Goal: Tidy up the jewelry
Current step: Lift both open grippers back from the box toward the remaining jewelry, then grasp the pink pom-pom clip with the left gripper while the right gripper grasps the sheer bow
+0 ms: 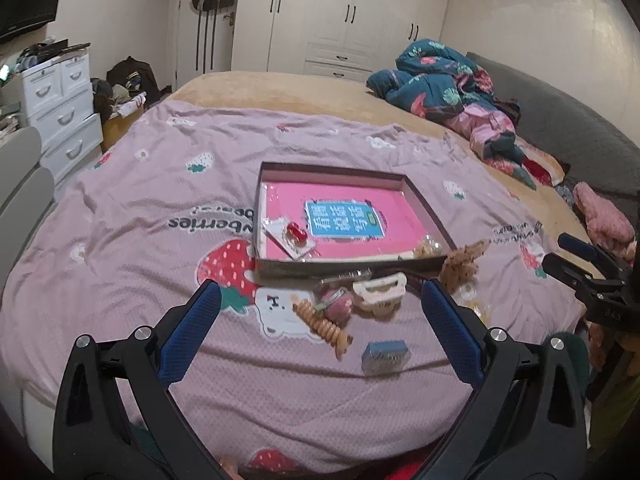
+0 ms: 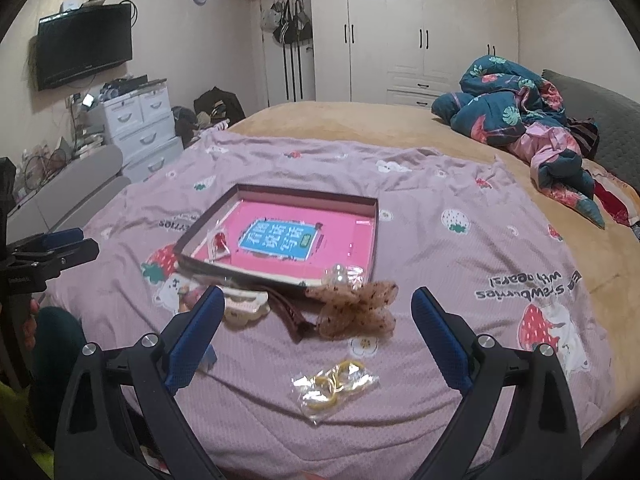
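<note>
A shallow box [image 1: 348, 266] [image 2: 376, 224] with a pink floor lies on the bed, holding a bagged red item [image 1: 294, 234] [image 2: 219, 242] and a pearl piece [image 2: 340, 274]. In front of it lie a cream claw clip [image 1: 380, 292] [image 2: 244, 306], a brown spiral hair tie [image 1: 324, 326], a pink bagged piece [image 1: 334, 300], a small blue-grey box [image 1: 386, 356], a brown speckled bow [image 2: 352, 308] [image 1: 464, 266] and a clear bag of yellow bands [image 2: 334, 384]. My left gripper [image 1: 320, 296] hangs open above the pile. My right gripper [image 2: 316, 298] is open over the bow.
The pink strawberry sheet [image 1: 140, 208] covers a bed with a tan blanket [image 2: 360, 124]. A rumpled teal quilt [image 2: 516, 108] lies at the back right. White drawers [image 1: 60, 108], a wall TV [image 2: 84, 44] and wardrobes [image 2: 420, 28] ring the room.
</note>
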Demonstrator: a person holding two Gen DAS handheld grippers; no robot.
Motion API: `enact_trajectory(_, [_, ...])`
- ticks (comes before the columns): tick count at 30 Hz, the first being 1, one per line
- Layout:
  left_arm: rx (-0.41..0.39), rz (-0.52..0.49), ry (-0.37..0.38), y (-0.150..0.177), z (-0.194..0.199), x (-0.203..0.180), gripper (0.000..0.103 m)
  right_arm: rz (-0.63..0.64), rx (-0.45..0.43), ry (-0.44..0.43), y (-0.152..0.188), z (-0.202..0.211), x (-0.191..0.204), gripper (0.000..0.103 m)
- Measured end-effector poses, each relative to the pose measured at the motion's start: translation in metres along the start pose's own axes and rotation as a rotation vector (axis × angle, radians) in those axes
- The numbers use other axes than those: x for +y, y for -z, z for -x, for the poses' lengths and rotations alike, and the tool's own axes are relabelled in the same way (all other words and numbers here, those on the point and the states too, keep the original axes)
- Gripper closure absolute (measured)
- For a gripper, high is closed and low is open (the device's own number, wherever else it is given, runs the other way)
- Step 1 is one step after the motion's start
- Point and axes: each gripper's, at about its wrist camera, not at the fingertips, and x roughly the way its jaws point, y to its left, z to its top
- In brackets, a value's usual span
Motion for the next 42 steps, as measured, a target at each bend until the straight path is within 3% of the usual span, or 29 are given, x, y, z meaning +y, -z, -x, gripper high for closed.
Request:
enact_trajectory(17, [0.143,-0.065,0.076,0.048,-0.037,-0.031,0.009,-0.036,0.112,0.025,0.044,-0.02,-0.012,0.009])
enact_trajectory(23, [0.182,-0.014,0.052,0.051,-0.063,-0.018,0.009,-0.061,0.13,0.035,0.047,-0.029,-0.021,0.009])
enact_trajectory(27, [0.206,-0.04,0.026,0.046,-0.085,-0.012,0.009,-0.057,0.138,0.03,0.044,-0.038,-0.022,0.009])
enact_trajectory(32, [0.257,-0.111,0.015,0.037,-0.114,-0.013,0.031,-0.032,0.154,0.046,0.033,-0.062,-0.026,0.009])
enact_trajectory(34, [0.274,-0.143,0.014,0.034,-0.122,-0.016,0.036,-0.032,0.17,0.061,0.03,-0.075,-0.029,0.009])
enact_trajectory(42, [0.305,-0.203,0.01,0.026,-0.147,-0.022,0.038,-0.095,0.241,0.096,0.023,-0.134,-0.049,0.009])
